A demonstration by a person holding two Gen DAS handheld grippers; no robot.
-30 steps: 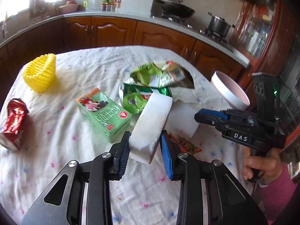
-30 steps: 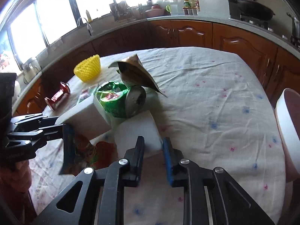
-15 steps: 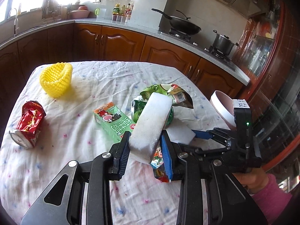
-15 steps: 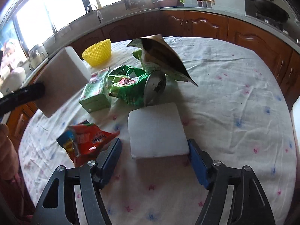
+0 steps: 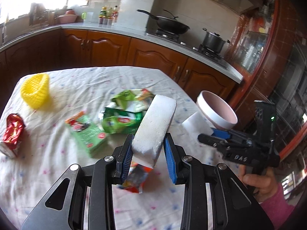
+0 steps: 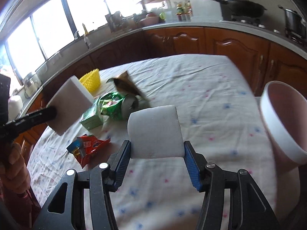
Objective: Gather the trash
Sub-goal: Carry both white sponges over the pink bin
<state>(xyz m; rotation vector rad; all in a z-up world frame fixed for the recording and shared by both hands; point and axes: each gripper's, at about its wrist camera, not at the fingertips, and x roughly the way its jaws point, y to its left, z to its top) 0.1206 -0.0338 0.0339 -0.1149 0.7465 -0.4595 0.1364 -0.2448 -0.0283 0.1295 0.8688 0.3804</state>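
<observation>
My left gripper is shut on a long white foam block and holds it above the table; it also shows in the right wrist view. My right gripper is shut on a flat white foam pad, lifted off the cloth; the pad shows in the left wrist view. A pink-lined white bin stands at the table's right edge. On the cloth lie a green carton, green bags, a red snack wrapper, a crushed red can and a yellow foam net.
The table has a white flowered cloth. Wooden kitchen cabinets and a counter with a wok and pot run behind it. A glass cabinet stands at the right.
My right gripper closed on the flat foam pad and lifted it off the cloth toward the bin. My left gripper rose and drew back with its foam block.
</observation>
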